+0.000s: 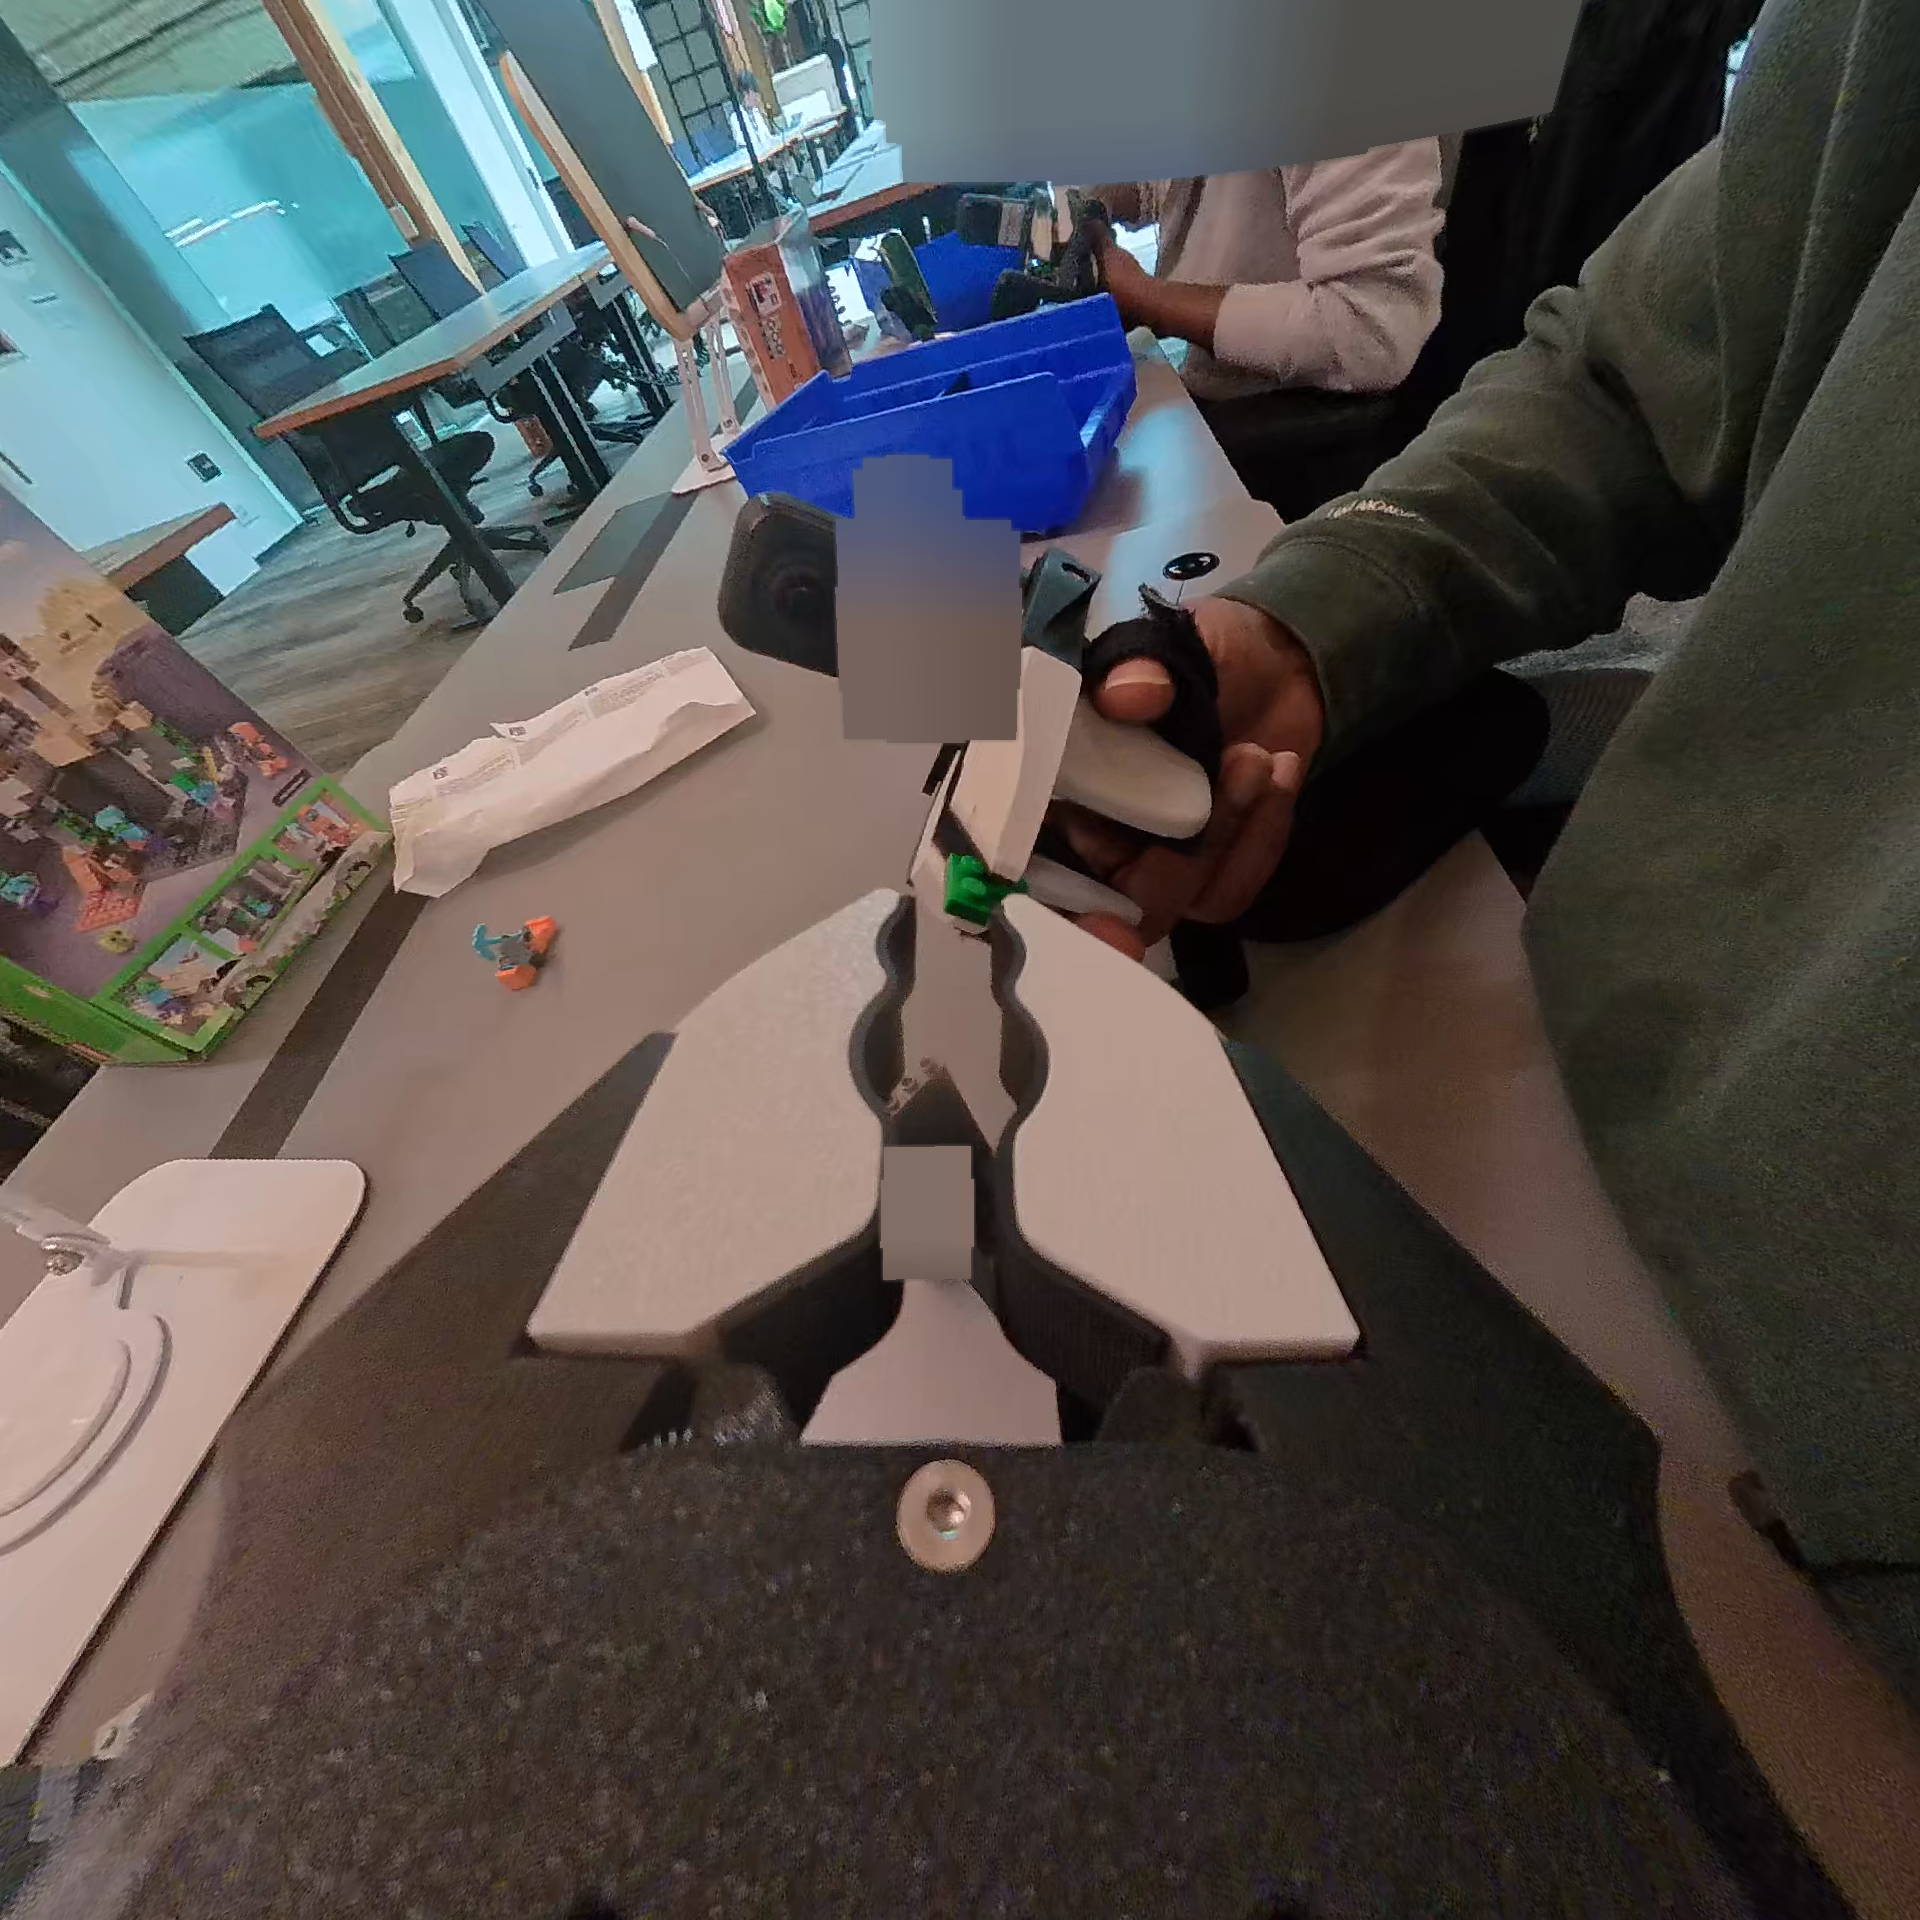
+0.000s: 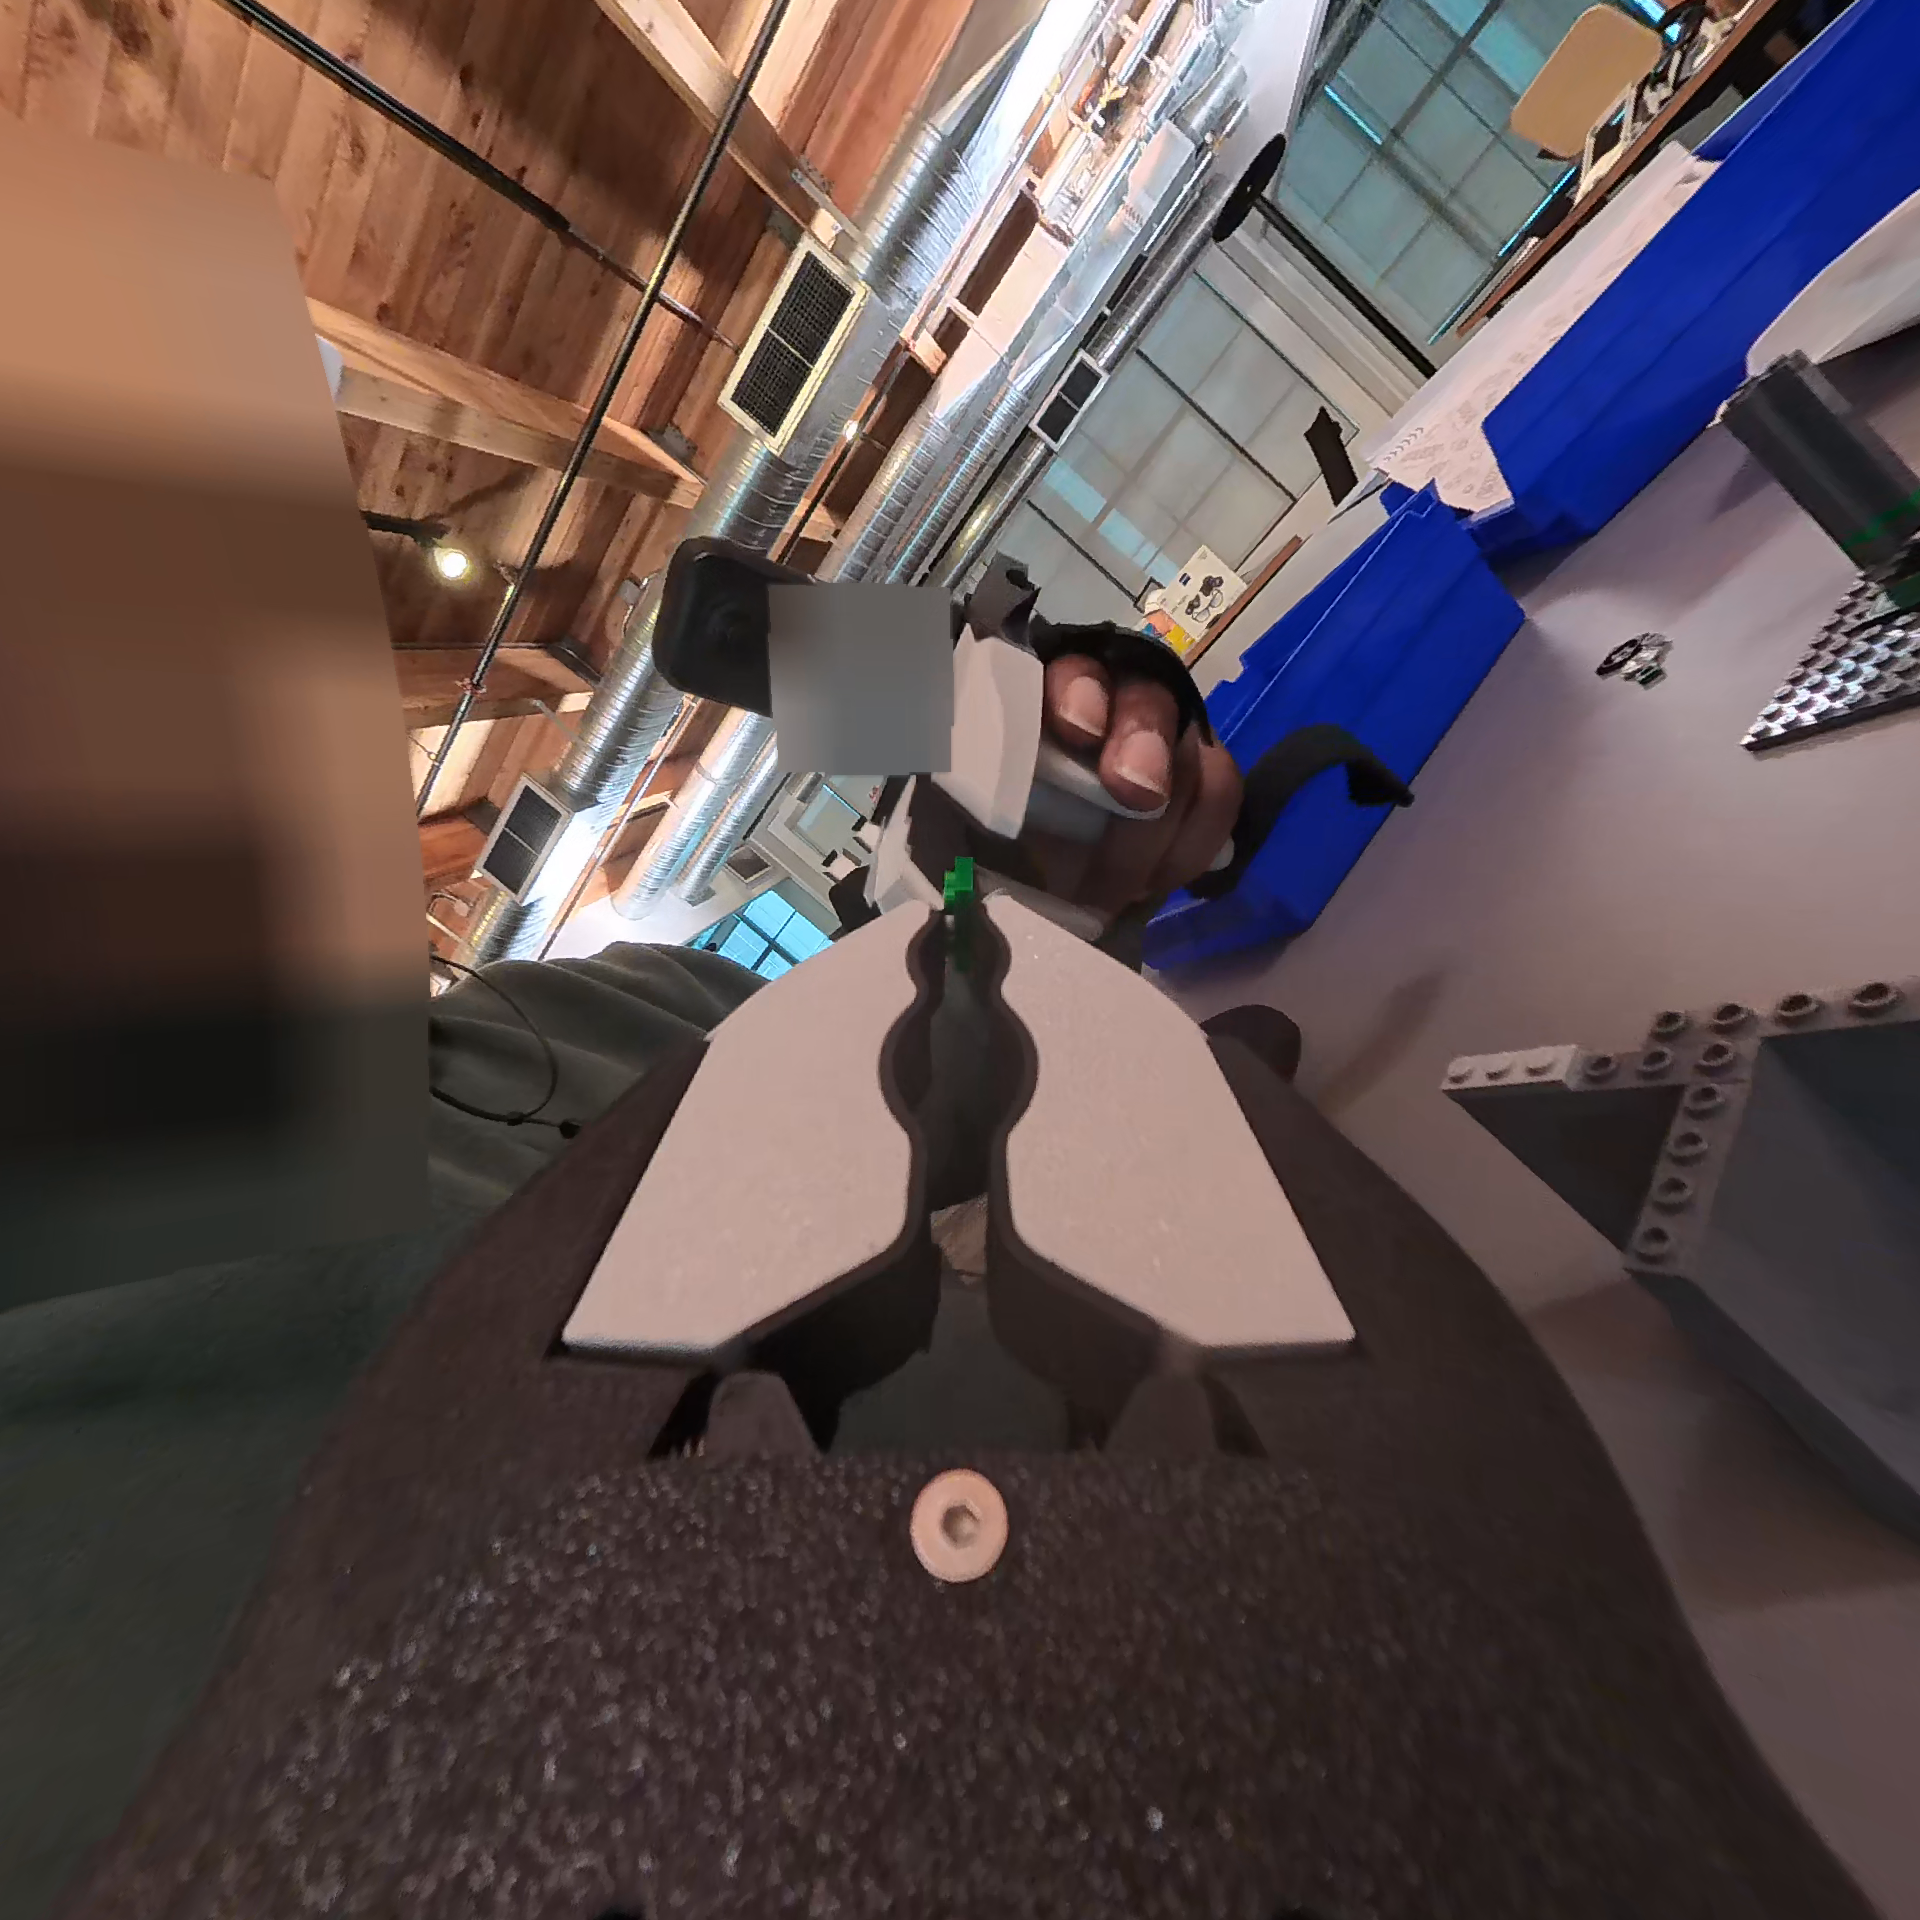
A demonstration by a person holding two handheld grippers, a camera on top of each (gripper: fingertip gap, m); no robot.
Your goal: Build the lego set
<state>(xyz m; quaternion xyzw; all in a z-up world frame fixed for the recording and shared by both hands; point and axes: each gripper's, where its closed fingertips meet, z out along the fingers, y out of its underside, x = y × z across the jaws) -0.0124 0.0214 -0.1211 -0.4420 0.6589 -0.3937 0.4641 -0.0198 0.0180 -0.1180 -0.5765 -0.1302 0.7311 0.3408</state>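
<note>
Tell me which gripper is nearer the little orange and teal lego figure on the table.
Left. The left gripper sits just right of the figure; the right gripper, meeting it tip to tip at a green piece, extends farther right.

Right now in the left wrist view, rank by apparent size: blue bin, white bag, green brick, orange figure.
1. blue bin
2. white bag, nearer the camera, so unsure against the bin
3. orange figure and green brick look alike
</note>
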